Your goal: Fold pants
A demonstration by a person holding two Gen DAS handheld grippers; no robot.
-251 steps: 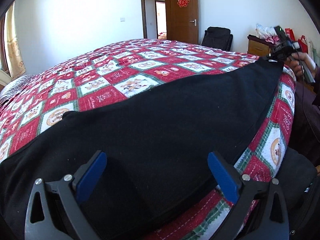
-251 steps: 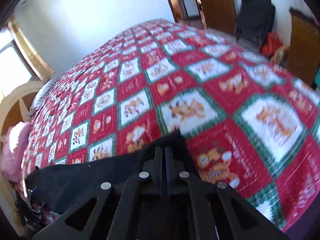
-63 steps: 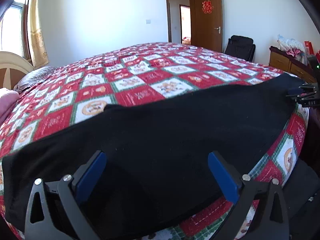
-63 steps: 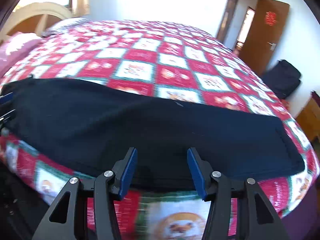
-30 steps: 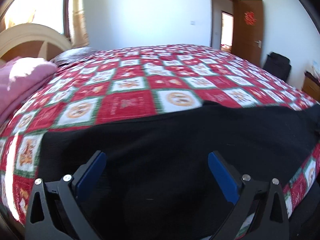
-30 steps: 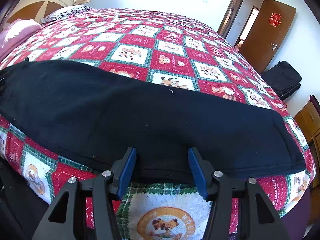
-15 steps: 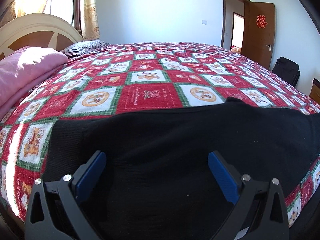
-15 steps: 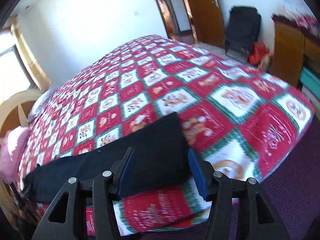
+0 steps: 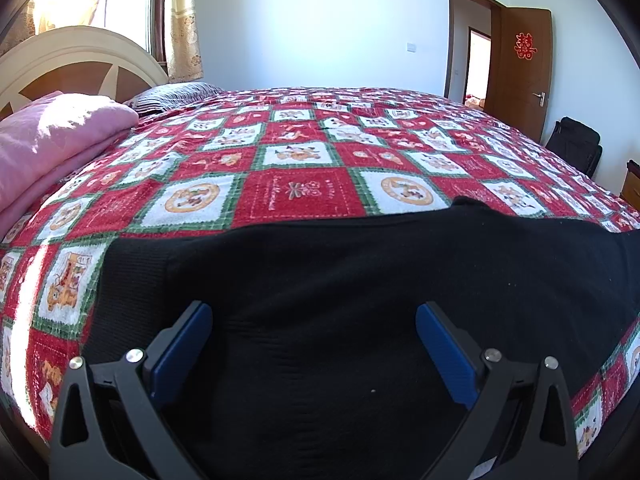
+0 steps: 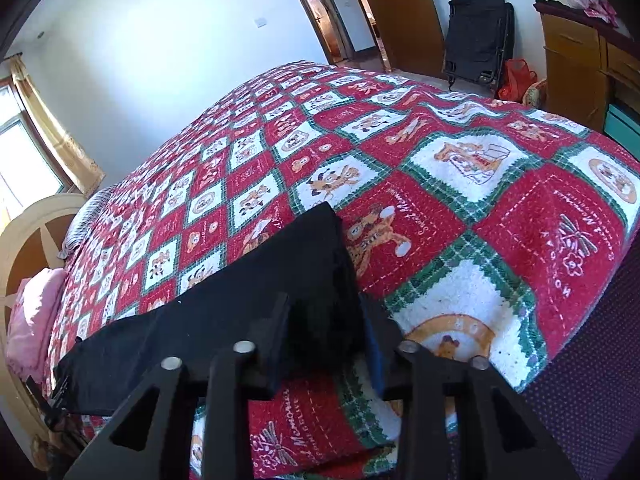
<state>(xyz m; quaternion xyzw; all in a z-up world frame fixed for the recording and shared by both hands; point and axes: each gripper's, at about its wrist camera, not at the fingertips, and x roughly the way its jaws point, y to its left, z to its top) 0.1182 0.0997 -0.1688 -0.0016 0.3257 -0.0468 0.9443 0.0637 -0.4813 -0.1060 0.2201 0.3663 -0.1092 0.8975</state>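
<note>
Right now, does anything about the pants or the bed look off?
Nothing stands out. The black pants lie flat along the near edge of the quilted bed, unwrinkled. The right tool straddles their leg end.

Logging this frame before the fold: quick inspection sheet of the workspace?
Surface: bed with red, white and green patchwork quilt, pattern busy.
Job's things: black pants laid flat along the near bed edge, one end between the right fingers.
Clutter: pink blanket and striped pillow by the headboard.
Grippers: left hand-held gripper open over the pants; right hand-held gripper narrowed around the pants end, grip unclear.
Cables: nothing seen.
Surroundings: open brown door, black bag, wooden cabinet, curtained window.
</note>
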